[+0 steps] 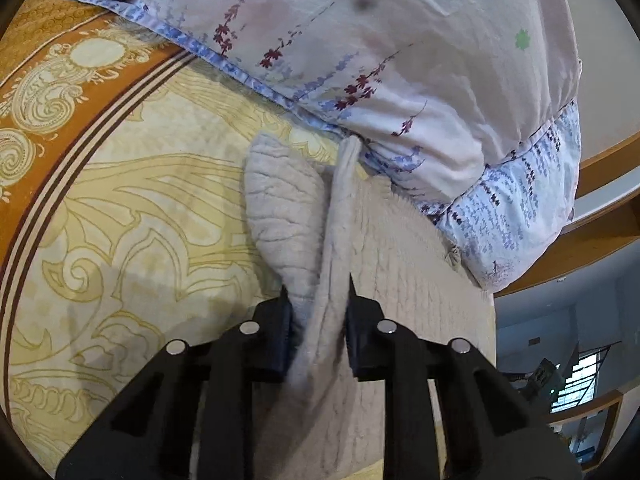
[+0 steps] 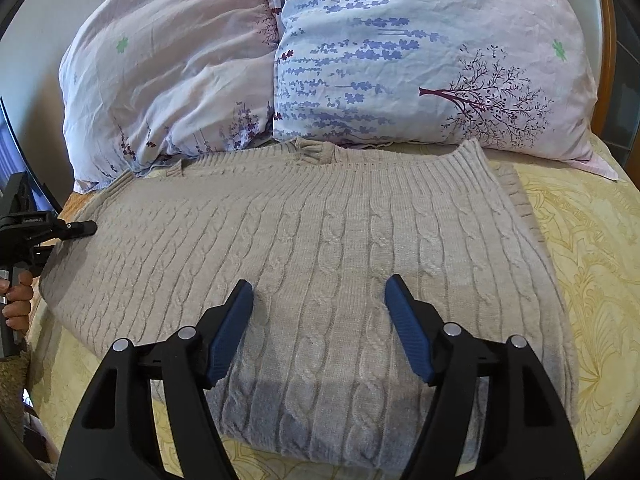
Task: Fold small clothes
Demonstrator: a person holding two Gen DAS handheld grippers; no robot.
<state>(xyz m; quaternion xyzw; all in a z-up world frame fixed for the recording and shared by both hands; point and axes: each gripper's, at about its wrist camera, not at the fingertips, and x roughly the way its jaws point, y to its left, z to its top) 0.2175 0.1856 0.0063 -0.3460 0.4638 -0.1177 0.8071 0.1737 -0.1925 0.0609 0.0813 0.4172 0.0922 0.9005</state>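
A beige cable-knit sweater (image 2: pixel 320 240) lies flat on the bed, neck toward the pillows. In the left wrist view my left gripper (image 1: pixel 318 312) is shut on a raised fold of the sweater's edge (image 1: pixel 332 280), with a sleeve (image 1: pixel 280 208) bunched to its left. In the right wrist view the left gripper (image 2: pixel 86 228) shows at the sweater's left edge. My right gripper (image 2: pixel 320 300) is open and empty, its blue pads (image 2: pixel 232 340) spread just above the sweater's lower middle.
Two floral pillows (image 2: pixel 400 60) lean at the head of the bed, touching the sweater's collar. A yellow patterned bedsheet (image 1: pixel 140 220) with an orange border lies under the sweater. A wooden headboard (image 1: pixel 600 248) stands on the right.
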